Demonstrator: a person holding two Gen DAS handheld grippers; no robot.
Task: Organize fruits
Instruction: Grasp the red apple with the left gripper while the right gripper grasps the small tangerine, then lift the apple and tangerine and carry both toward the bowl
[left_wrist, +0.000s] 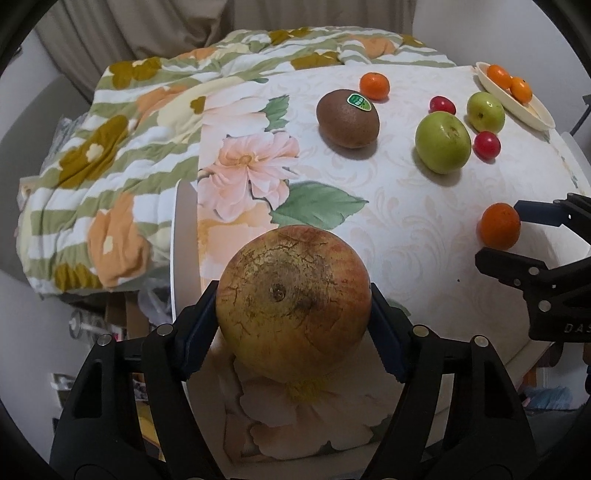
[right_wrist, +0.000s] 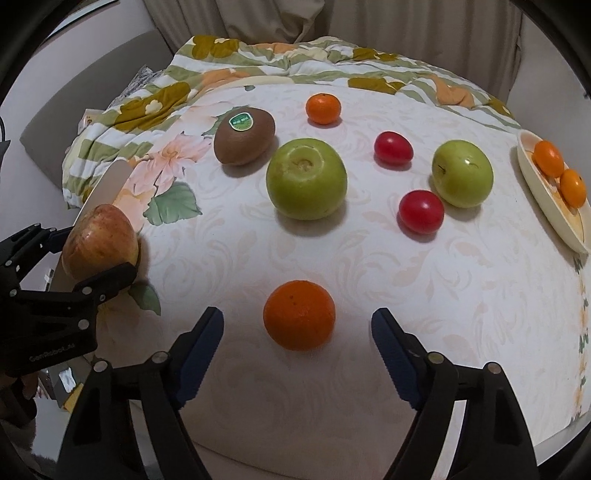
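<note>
My left gripper is shut on a red-yellow apple, held at the table's left edge; the apple also shows in the right wrist view. My right gripper is open, with an orange between its fingertips, resting on the table; the jaws do not touch it. That orange appears in the left wrist view. On the table lie a kiwi, two green apples, two red tomatoes and a small orange.
A cream plate at the right edge holds two small oranges. The table has a floral cloth. A flowered quilt lies behind and left of it. Curtains hang at the back.
</note>
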